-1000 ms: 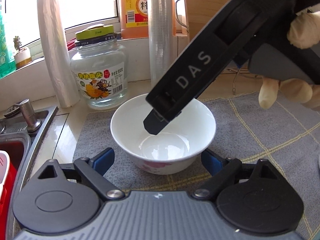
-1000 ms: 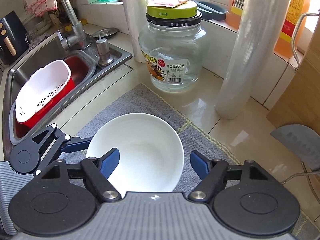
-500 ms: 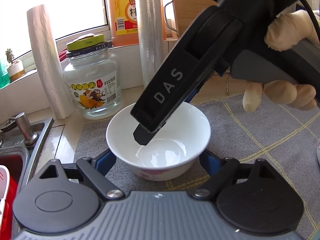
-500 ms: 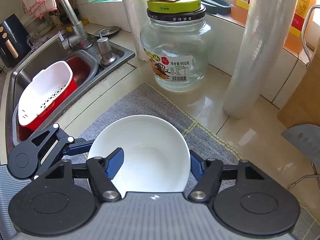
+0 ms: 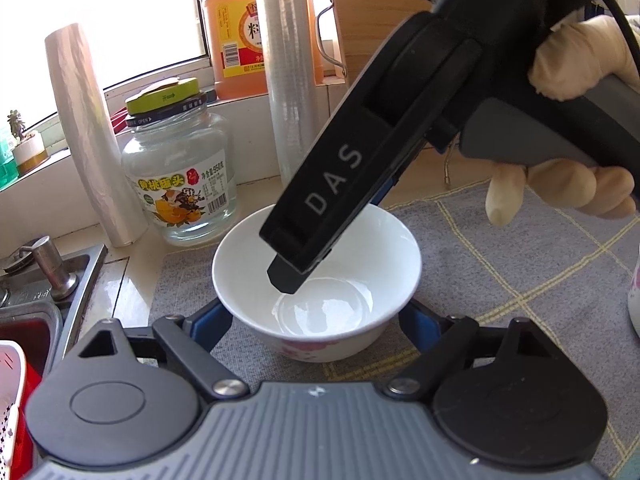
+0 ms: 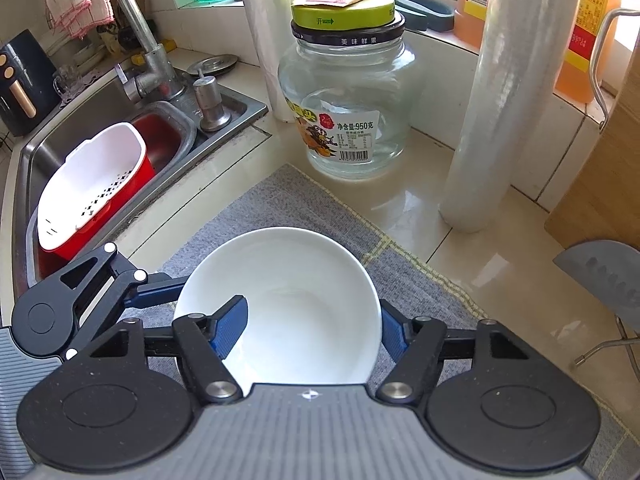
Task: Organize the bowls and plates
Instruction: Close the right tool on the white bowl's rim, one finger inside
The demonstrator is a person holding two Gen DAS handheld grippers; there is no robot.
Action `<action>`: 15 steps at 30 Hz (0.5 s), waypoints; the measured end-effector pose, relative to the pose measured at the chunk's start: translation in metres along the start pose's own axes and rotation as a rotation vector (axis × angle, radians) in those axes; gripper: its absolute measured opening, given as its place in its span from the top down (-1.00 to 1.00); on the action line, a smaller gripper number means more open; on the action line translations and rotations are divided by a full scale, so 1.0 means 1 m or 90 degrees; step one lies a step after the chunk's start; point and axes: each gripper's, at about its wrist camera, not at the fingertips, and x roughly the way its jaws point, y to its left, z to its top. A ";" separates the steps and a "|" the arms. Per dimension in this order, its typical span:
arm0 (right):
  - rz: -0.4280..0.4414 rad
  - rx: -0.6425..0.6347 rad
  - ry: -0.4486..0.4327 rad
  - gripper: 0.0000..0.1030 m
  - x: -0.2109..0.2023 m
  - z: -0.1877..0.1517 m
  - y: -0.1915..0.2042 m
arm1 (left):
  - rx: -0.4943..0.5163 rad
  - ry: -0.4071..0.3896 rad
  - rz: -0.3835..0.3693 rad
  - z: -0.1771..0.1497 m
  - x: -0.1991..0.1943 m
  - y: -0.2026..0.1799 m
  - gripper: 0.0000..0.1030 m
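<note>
The white bowl (image 6: pixel 288 304) sits on the grey mat (image 6: pixel 280 204), straddled by both the left gripper (image 5: pixel 316 320) and the right gripper (image 6: pixel 310 330) with fingers apart, so closing unevenly could tip or skid it toward the glass jar (image 6: pixel 344 92).

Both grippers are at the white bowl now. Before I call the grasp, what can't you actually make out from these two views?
- Left wrist view: the right gripper covers much of the bowl, so pad contact on the far wall is hidden.
- Right wrist view: the bowl's near rim is cut off by the gripper body; the right pad sits behind the wall.
- Left gripper: its pads are tucked behind the bowl, contact unclear.
- The object at the left view's right edge is cut off.
</note>
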 end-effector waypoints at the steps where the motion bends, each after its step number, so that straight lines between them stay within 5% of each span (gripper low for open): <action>1: 0.001 0.000 -0.002 -0.44 -0.002 -0.001 0.000 | 0.000 0.000 -0.001 0.001 -0.001 0.000 -0.74; 15: 0.013 -0.014 -0.018 -0.44 -0.042 -0.020 0.008 | 0.012 0.012 -0.031 0.014 -0.036 -0.011 -0.74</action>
